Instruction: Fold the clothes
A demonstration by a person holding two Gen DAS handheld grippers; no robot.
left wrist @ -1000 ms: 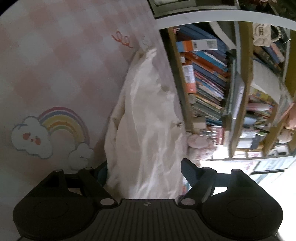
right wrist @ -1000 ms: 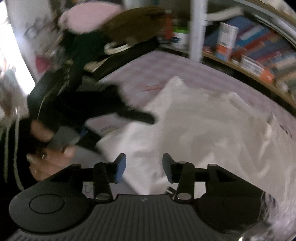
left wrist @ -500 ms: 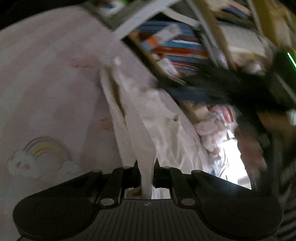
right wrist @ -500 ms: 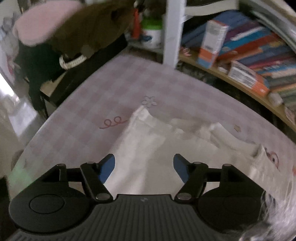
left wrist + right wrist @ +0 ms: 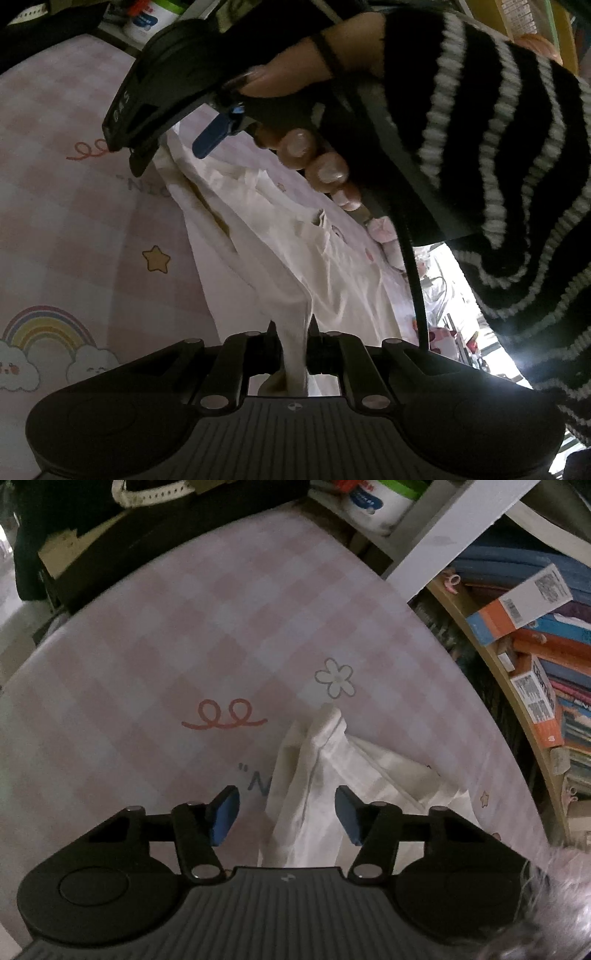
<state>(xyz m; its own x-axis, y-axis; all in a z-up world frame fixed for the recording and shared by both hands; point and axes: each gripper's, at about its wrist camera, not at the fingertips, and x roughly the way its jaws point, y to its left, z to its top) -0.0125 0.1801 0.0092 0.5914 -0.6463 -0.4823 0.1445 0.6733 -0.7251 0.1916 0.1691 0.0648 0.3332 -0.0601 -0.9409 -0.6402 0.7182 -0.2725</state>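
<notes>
in the left wrist view, the left gripper [image 5: 291, 328] was pinching a fold of the white cotton garment [image 5: 258, 236], which trailed across the pink checked tablecloth [image 5: 74, 221]. in the right wrist view, the right gripper [image 5: 286, 812] was spread, hovering over the garment's corner [image 5: 325, 746] near the table's far edge.

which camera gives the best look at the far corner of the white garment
The right wrist view. The white garment ends there in a bunched corner just below the flower print, unobstructed between the open right gripper. In the left wrist view, the hand and its gripper partly cover that end.
</notes>
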